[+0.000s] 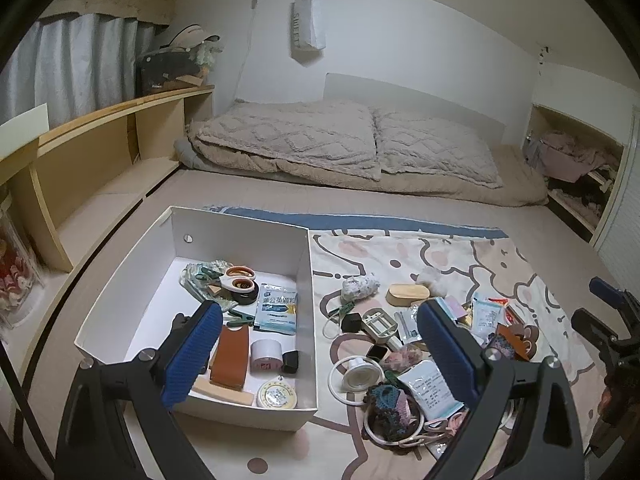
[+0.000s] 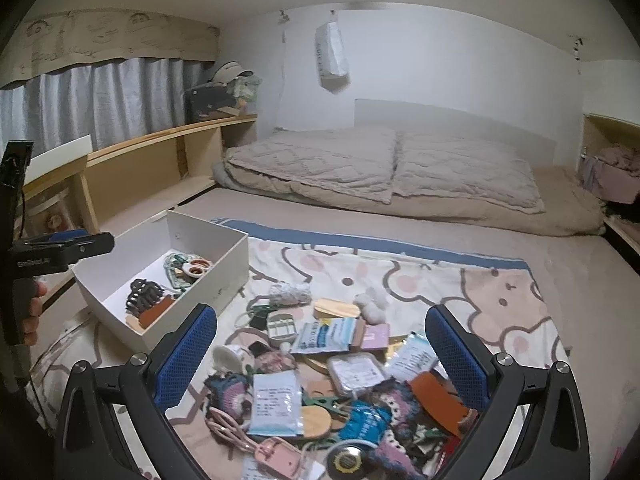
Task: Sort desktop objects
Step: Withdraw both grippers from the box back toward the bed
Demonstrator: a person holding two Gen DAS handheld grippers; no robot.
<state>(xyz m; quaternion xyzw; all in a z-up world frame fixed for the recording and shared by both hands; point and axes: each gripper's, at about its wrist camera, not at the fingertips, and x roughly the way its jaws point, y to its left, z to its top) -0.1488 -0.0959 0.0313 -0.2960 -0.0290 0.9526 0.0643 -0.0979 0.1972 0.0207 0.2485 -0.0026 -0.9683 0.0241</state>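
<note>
A white box (image 1: 240,236) stands on the patterned blanket, also seen in the right wrist view (image 2: 224,268). It holds scissors (image 1: 238,279), a blue sachet (image 1: 277,308), a brown leather case (image 1: 231,358), a tape roll (image 1: 266,354) and a black hair claw (image 2: 143,290). A pile of small objects (image 1: 404,352) lies to its right, shown closer in the right wrist view (image 2: 328,384). My left gripper (image 1: 320,356) is open and empty above the box's right wall. My right gripper (image 2: 320,360) is open and empty above the pile.
A cartoon blanket (image 2: 460,292) covers the bed under everything. A folded beige duvet (image 1: 340,148) lies at the far end. A wooden shelf (image 1: 100,136) runs along the left. A cubby with clothes (image 1: 568,156) is at the right.
</note>
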